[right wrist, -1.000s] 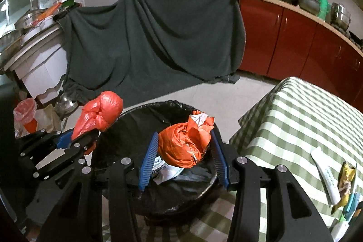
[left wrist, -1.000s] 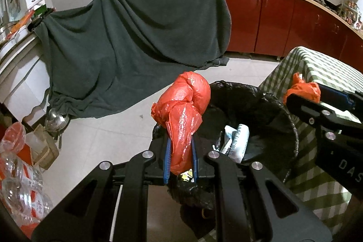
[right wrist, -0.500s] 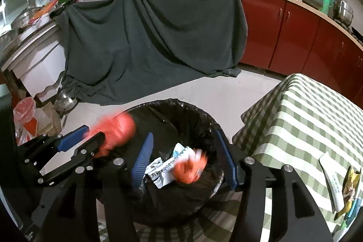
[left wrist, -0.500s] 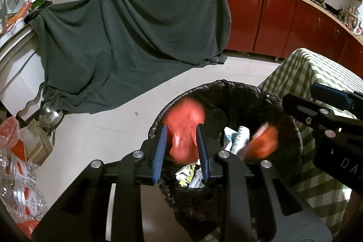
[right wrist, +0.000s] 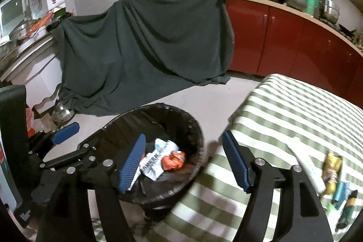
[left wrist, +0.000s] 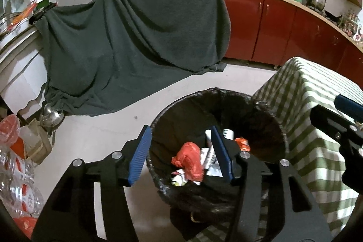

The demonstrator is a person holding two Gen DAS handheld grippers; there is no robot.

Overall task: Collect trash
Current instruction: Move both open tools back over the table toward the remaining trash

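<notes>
A bin with a black liner (left wrist: 204, 92) stands on the floor against the checked table. My left gripper (left wrist: 181, 151) hangs over it, jaws opening, nothing between the blue pads. A red plastic bag (left wrist: 189, 161) lies below them in the bin, and a smaller orange wad (left wrist: 242, 143) rests further right. My right gripper (right wrist: 183, 162) straddles the bin's rim (right wrist: 158, 106) and the table edge, jaws opening and empty. The orange wad (right wrist: 173, 160) sits on a white wrapper (right wrist: 156, 158). On the table lie a white tube (right wrist: 304, 165), a yellow wrapper (right wrist: 332, 165) and a teal packet (right wrist: 340, 194).
The green checked tablecloth (right wrist: 295, 110) hangs right of the bin. A dark green cloth (left wrist: 136, 42) covers furniture behind. Red cabinets (left wrist: 279, 26) with pots line the back right. Plastic bottles (left wrist: 15, 185) and a metal kettle (left wrist: 52, 115) crowd the floor at left.
Both grippers opened. The red bag fell from the left one and the orange wad from the right one into the bin. The right gripper shifted right toward the table.
</notes>
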